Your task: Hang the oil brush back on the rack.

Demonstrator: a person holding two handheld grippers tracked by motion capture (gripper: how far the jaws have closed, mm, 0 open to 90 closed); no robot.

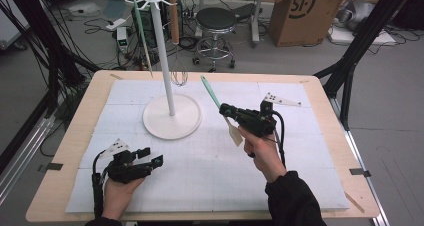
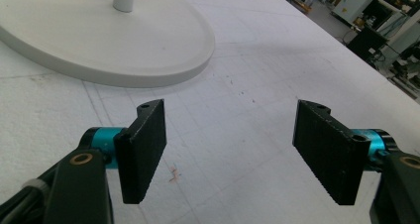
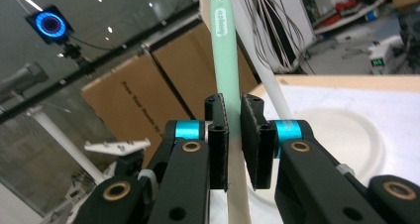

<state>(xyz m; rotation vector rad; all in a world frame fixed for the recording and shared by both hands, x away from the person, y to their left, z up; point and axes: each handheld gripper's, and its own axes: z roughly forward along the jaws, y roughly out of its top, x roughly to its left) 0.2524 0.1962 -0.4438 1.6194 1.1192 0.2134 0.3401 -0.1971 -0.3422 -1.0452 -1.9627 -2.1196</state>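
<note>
A spatula (image 1: 210, 92) with a mint-green handle and a pale blade is lifted off the white mat, tilted, handle end pointing up and away. My right gripper (image 1: 227, 109) is shut on its handle; in the right gripper view the pads of that gripper (image 3: 234, 135) press the green handle of the spatula (image 3: 223, 50) from both sides. A white hook stand (image 1: 163, 51) rises from its round base (image 1: 172, 117) at centre left, left of the spatula. My left gripper (image 1: 152, 157) rests low at the near left, open, with nothing between the jaws of this gripper (image 2: 230, 149).
A green utensil (image 1: 141, 36) and a wooden-handled whisk (image 1: 175, 28) hang from the stand's hooks. The stand's base (image 2: 124, 40) lies just ahead of the left gripper. Beyond the table stand a stool (image 1: 216, 21) and a cardboard box (image 1: 300, 11).
</note>
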